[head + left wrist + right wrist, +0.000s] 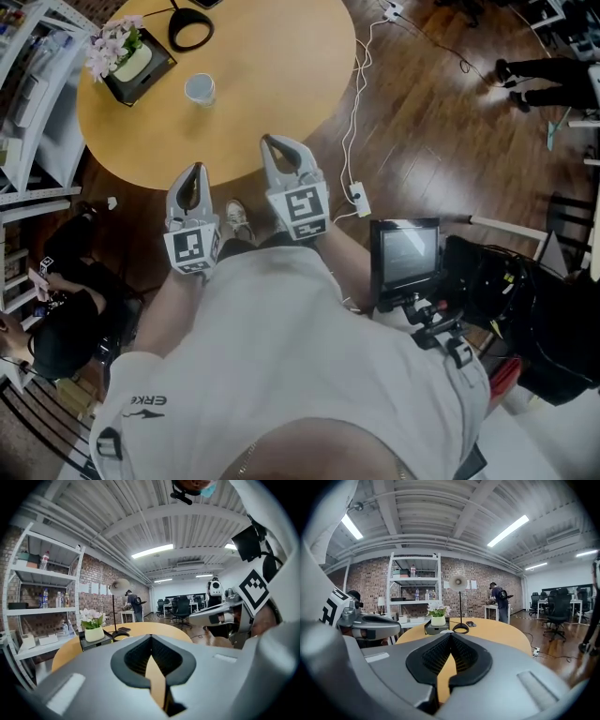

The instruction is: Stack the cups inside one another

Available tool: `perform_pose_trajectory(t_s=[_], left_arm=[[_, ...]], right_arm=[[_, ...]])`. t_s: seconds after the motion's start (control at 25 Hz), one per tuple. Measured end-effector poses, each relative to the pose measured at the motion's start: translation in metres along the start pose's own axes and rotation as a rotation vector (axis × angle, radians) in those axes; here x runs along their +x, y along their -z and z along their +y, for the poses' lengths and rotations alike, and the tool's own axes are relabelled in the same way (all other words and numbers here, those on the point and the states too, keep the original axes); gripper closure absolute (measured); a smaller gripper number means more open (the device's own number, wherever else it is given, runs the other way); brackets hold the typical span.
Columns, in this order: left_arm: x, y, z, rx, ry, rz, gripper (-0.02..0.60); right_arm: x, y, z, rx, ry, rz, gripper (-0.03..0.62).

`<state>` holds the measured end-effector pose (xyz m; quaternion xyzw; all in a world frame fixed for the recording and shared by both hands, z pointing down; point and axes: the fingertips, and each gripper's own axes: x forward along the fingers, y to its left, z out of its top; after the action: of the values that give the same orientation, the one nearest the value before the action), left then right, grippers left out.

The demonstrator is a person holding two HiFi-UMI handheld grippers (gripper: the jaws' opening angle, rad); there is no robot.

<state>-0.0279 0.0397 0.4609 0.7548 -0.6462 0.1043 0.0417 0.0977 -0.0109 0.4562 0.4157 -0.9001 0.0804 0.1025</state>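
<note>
Late stage, judged from the layout. A single white cup (199, 89), possibly a nested stack though its layers cannot be resolved, stands on the round table (281, 84), at 11 o'clock from both grippers. The left gripper (195, 171) and right gripper (278, 142) hover at the table's near edge, jaws clenched together on nothing. No loose cup is visible, so nesting appears complete.

Cup (199, 89) on table (277, 80), right of flowers (114, 44)
</note>
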Motion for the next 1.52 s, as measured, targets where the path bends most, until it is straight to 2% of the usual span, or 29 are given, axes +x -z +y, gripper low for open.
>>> perform_pose_trajectory(t_s=[0.36,0.68,0.84,1.04,1.28,1.52], left_arm=[[-0.026,-0.021,-0.008,0.049,0.032,-0.045,0.580],[-0.056,-0.025,0.034,0.011,0.058,-0.109,0.580],[-0.068,-0.018,0.054,-0.027,0.092,-0.125,0.580],[-0.101,-0.010,0.063,-0.032,0.138,-0.143,0.580],[-0.101,-0.012,0.076,-0.051,0.133,-0.152,0.580],[-0.100,-0.014,0.076,-0.057,0.133,-0.168,0.580]], right_arm=[[-0.042,-0.003,0.031,0.018,-0.018,-0.017,0.580],[-0.037,-0.020,0.085,-0.026,0.018,-0.022,0.580],[-0.036,-0.025,0.117,-0.044,0.052,-0.022,0.580],[-0.058,-0.020,0.156,-0.043,0.100,-0.029,0.580],[-0.059,-0.018,0.155,0.025,0.113,-0.025,0.580],[-0.062,-0.010,0.152,0.046,0.119,-0.018,0.580]])
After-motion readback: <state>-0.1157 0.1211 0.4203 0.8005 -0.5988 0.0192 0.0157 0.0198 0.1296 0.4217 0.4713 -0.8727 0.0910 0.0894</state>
